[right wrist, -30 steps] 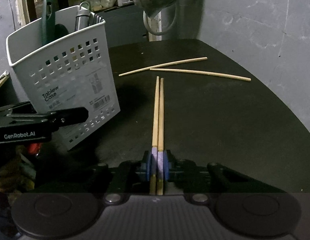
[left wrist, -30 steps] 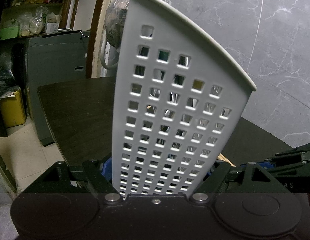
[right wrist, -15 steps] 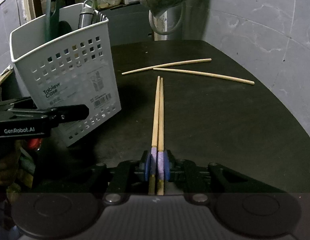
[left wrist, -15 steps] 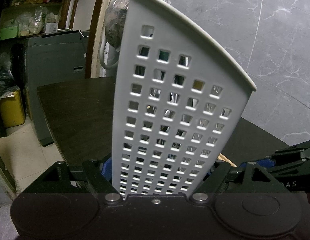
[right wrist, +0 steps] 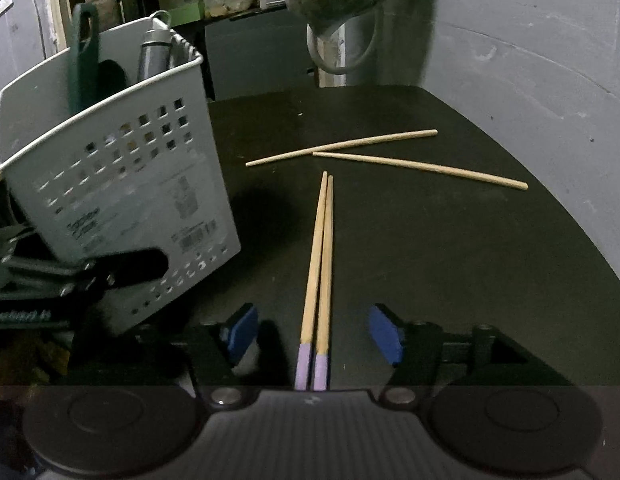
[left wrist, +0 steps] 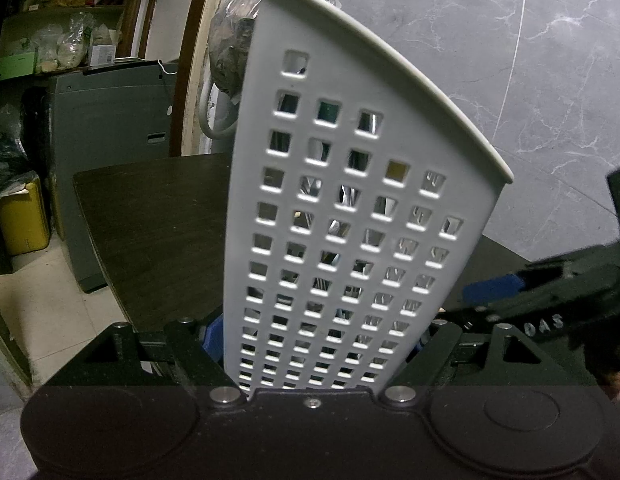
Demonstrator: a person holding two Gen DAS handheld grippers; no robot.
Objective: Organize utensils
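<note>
At the left, the left gripper [left wrist: 315,350] has its jaws clamped on the lower part of a white plastic utensil caddy [left wrist: 349,216], a tall, smooth-walled bin pierced with rows of square holes and finished with a rounded rim; it leans tilted on the dark matte tabletop [right wrist: 429,248]. A green plastic handle [right wrist: 84,52] and a grey metal handle [right wrist: 154,54] stick up from inside it. Right of the caddy, a pair of pale wooden chopsticks with lilac ends [right wrist: 319,280] lies side by side, tapering away from the camera, between the blue pads of the right gripper [right wrist: 311,334]. Its jaws have just been opening and now stand wide, clear of the sticks. Farther back, two plain wooden chopsticks [right wrist: 389,150] lie on the tabletop, their thin ends overlapping.
</note>
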